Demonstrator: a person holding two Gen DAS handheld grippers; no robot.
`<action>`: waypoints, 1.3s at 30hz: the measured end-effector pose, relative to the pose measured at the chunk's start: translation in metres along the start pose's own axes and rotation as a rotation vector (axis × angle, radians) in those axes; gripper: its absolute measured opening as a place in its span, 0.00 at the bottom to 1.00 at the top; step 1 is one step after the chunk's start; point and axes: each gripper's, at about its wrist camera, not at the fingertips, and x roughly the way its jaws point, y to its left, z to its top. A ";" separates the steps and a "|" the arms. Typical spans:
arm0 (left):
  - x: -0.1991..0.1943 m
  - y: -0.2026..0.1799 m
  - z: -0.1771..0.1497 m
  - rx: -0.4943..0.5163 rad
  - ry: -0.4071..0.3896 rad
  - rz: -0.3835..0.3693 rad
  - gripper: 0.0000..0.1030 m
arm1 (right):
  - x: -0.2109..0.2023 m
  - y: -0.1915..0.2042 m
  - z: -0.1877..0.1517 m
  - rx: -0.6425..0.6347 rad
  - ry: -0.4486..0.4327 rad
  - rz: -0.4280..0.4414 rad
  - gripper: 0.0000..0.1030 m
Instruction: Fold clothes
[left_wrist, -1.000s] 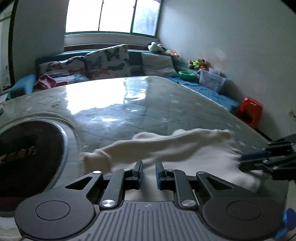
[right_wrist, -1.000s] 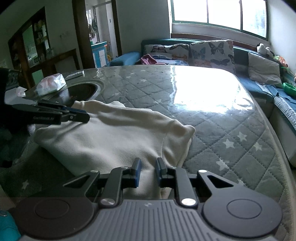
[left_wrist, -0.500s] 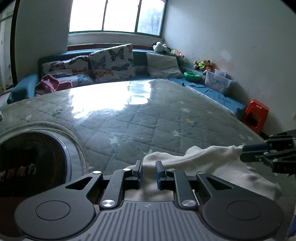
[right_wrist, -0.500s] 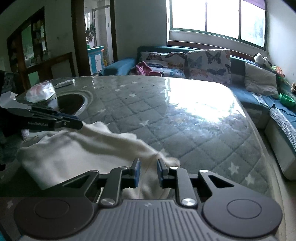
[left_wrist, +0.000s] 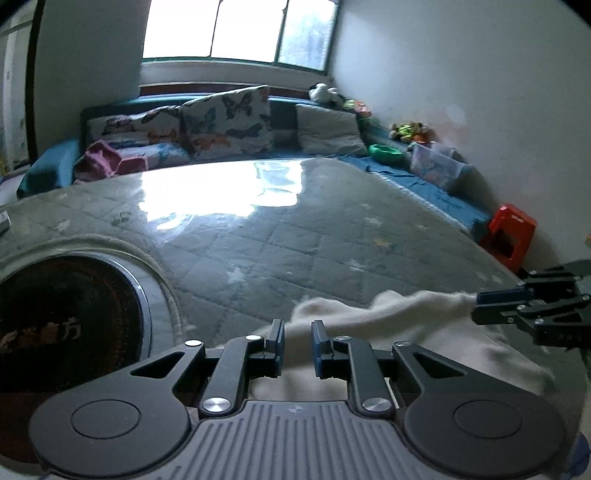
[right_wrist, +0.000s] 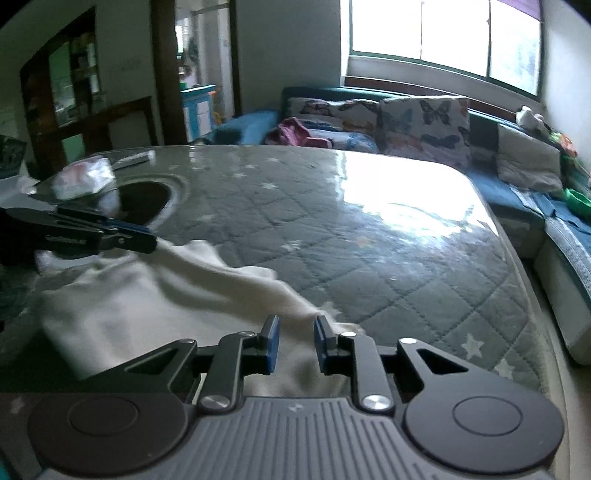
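Note:
A cream garment lies bunched at the near edge of the quilted star-patterned table. My left gripper is shut on one corner of it, with cloth showing between the blue pads. In the right wrist view, that left gripper pinches a raised edge of the garment at the left. My right gripper is shut on the opposite corner. From the left wrist view, the right gripper holds the cloth's right end, and the edge runs taut between the two.
A dark round inset sits in the table's left part, with a tissue pack beyond it. A sofa with butterfly cushions runs behind the table. A red stool stands on the floor at the right.
The garment lay spread further out over the table a second ago. Both grippers have drawn its far edge back toward the near side, and it now sits lifted and bunched.

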 end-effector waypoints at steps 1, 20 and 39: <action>-0.006 -0.004 -0.004 0.013 -0.002 -0.011 0.17 | -0.004 0.006 -0.001 -0.012 -0.001 0.018 0.20; -0.044 -0.047 -0.055 0.078 0.007 -0.045 0.17 | -0.018 0.083 -0.027 -0.154 0.022 0.115 0.24; -0.059 -0.016 -0.061 -0.067 0.014 0.017 0.18 | -0.001 0.091 -0.006 -0.149 0.016 0.168 0.26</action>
